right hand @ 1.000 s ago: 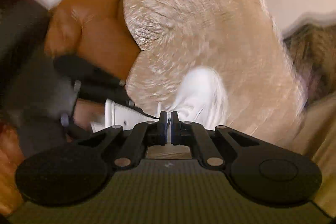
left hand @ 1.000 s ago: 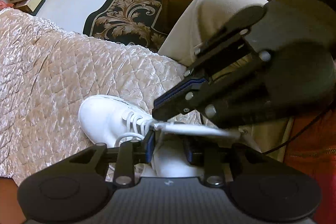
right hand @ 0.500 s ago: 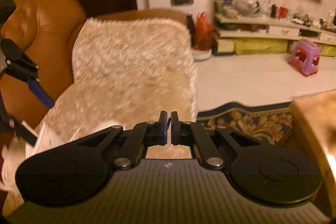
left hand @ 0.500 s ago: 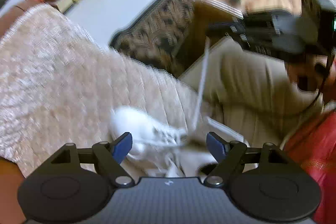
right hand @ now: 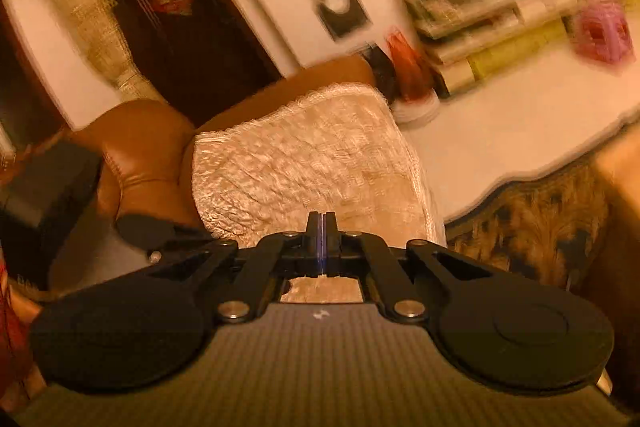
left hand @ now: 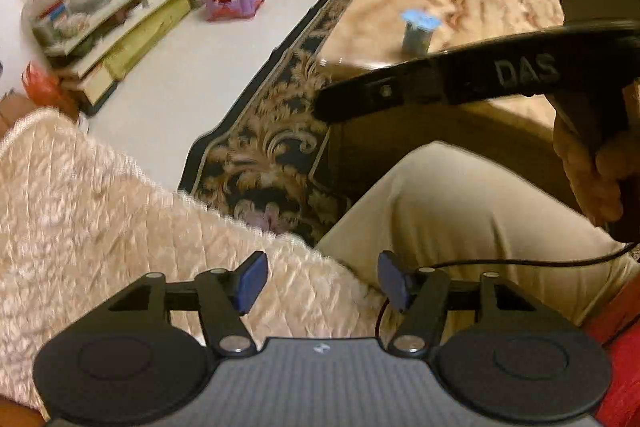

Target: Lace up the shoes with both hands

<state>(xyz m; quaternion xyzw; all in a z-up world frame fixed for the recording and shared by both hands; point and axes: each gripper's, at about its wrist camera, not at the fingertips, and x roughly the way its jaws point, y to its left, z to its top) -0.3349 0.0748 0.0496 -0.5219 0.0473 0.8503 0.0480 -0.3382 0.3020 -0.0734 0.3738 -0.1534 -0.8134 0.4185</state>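
Both views lack shoe; left gripper (left hand: 320, 281) wide, just narrowing, empty; right gripper (right hand: 321, 239) closed, empty.

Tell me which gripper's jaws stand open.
The left gripper: its blue pads sit wide apart, nothing between them. The right gripper is shut, pads together.

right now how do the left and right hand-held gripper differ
The left hand-held gripper has its jaws wide apart with nothing between them; they have just been closing a little. The right hand-held gripper has its jaws shut flat together. The left looks over the quilted cover and a trouser leg; the right looks across the cover to the sofa. Both are black with blue pads.
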